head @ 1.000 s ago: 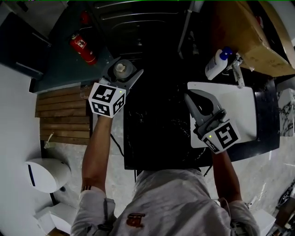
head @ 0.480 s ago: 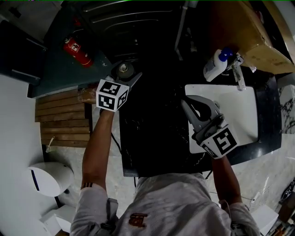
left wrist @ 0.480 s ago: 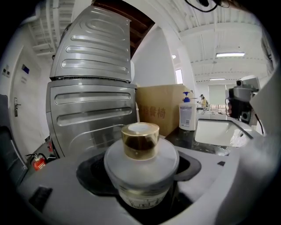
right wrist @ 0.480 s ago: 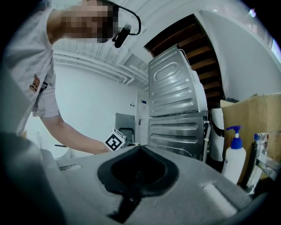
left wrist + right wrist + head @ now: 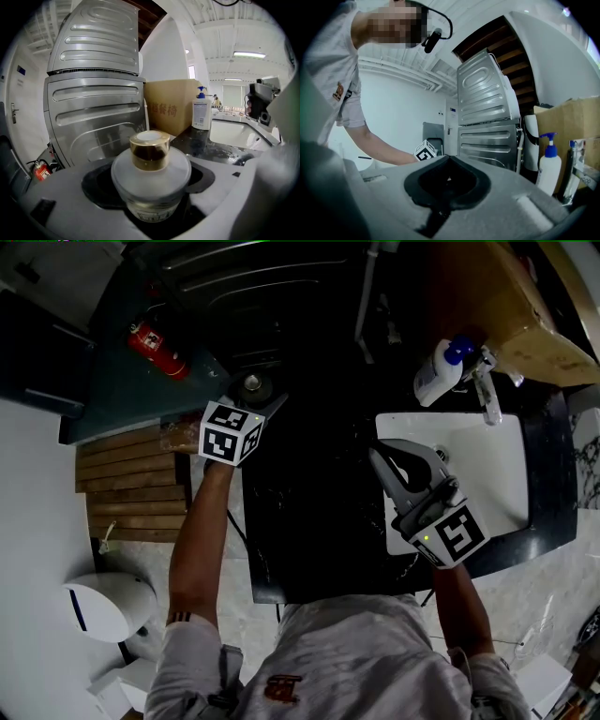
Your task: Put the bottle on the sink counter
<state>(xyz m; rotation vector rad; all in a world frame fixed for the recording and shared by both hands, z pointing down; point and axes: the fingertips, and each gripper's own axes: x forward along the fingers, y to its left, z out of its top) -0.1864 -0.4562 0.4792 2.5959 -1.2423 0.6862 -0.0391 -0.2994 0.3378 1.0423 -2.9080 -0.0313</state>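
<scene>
- Mostly bare, the dark counter (image 5: 309, 521) fills mid-frame; its left edge runs under the left gripper (image 5: 248, 395).
- Sink (image 5: 492, 460), pump dispenser (image 5: 439, 371) and cardboard box (image 5: 525, 315) crowd the upper right.
- Bottle (image 5: 151, 168) stands upright, gold cap up, clamped in the left gripper's wide-set jaws; possibly clear of the counter.
- Right gripper (image 5: 382, 454), jaws together and empty, hovers over the sink's left rim.

Setting: washroom-type corner inside a large industrial hall. Evidence: white sink (image 5: 497, 460) set in a black counter (image 5: 309, 521), tap (image 5: 487, 397), pump soap dispenser (image 5: 437, 373). Also noted: ribbed steel appliance (image 5: 93, 98), fire extinguisher (image 5: 150, 345), cardboard box (image 5: 530, 310), high white ceiling (image 5: 229, 33) with strip light (image 5: 249, 54).
</scene>
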